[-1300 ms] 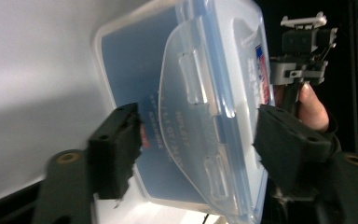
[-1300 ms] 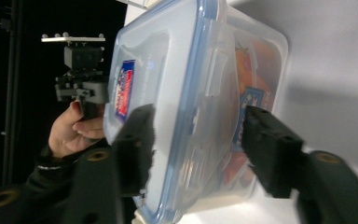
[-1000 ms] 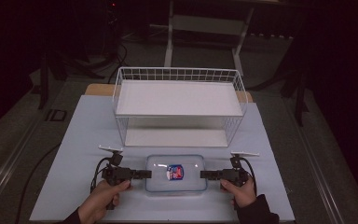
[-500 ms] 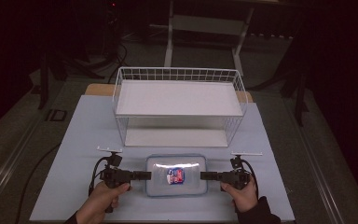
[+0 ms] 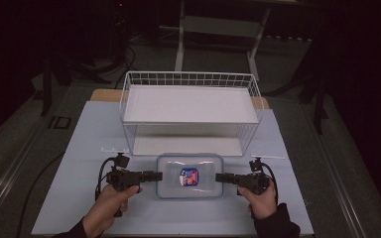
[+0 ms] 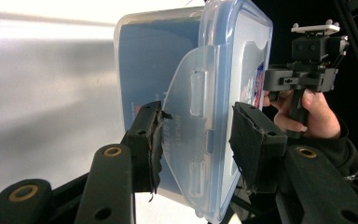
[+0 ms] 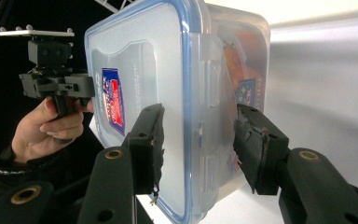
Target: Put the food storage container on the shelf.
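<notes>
Between open tools: lidded container

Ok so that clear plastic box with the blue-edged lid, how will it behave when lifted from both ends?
The box looks rigid, so it probably won't sag. Its smooth walls may slip between the jaws. The side latch flap looks loose, so it could flex under the left hand-held gripper.

Left gripper: black body, pistol-style grip, small block on top, black cable looping off its left side. Right gripper: same build, cable looping at its right side. Both carry a flat pale plate on top of a boxy black block. Jaws are black bars with brass-coloured ringed holes near the base; the pads are black with frayed, torn edges. Left hand and right hand come out of dark sleeves with ribbed cuffs.
</notes>
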Demonstrator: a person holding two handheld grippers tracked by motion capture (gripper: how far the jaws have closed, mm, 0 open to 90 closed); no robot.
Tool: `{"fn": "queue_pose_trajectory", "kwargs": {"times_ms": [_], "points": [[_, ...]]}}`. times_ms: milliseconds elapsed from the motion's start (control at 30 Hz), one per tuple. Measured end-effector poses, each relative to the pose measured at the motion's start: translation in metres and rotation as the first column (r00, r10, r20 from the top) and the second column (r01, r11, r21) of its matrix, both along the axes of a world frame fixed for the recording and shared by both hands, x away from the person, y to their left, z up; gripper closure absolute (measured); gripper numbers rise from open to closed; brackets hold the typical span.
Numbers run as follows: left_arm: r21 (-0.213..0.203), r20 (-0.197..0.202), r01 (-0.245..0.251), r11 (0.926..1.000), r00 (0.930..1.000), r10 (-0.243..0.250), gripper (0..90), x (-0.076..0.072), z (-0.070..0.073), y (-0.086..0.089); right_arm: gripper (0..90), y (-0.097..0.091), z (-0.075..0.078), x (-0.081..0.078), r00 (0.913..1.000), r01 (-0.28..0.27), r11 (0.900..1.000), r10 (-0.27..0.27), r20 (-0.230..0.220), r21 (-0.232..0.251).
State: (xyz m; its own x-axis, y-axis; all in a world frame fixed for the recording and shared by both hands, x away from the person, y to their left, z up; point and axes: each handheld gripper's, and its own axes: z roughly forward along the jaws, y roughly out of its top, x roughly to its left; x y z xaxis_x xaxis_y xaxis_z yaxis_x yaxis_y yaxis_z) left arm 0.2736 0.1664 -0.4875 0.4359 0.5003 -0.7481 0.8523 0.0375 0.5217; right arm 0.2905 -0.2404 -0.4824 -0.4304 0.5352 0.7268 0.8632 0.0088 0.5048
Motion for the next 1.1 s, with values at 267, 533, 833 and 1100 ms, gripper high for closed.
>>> {"fn": "queue_pose_trajectory", "kwargs": {"times_ms": [267,533,833,1100], "points": [[-0.001,0.083,-0.009,1.0000,0.9965,0.009,53.6,0.012,0.010,-0.006,53.0,-0.004,0.014,0.009,0.9953,0.040,0.9992,-0.040,0.089,0.004],[0.007,0.120,-0.030,0.9995,0.9924,0.028,53.0,0.028,0.010,-0.013,53.0,-0.008,0.016,0.025,0.9919,0.055,0.9985,-0.055,0.115,-0.003],[-0.011,0.164,-0.061,0.9981,0.9845,0.062,52.6,0.046,0.002,-0.016,53.0,-0.009,0.014,0.045,0.9877,0.081,0.9967,-0.081,0.134,0.003],[-0.012,0.177,-0.105,0.9944,0.9785,0.106,50.9,0.058,-0.015,-0.019,52.9,-0.006,0.000,0.058,0.9880,0.102,0.9948,-0.100,0.118,-0.006]]}}
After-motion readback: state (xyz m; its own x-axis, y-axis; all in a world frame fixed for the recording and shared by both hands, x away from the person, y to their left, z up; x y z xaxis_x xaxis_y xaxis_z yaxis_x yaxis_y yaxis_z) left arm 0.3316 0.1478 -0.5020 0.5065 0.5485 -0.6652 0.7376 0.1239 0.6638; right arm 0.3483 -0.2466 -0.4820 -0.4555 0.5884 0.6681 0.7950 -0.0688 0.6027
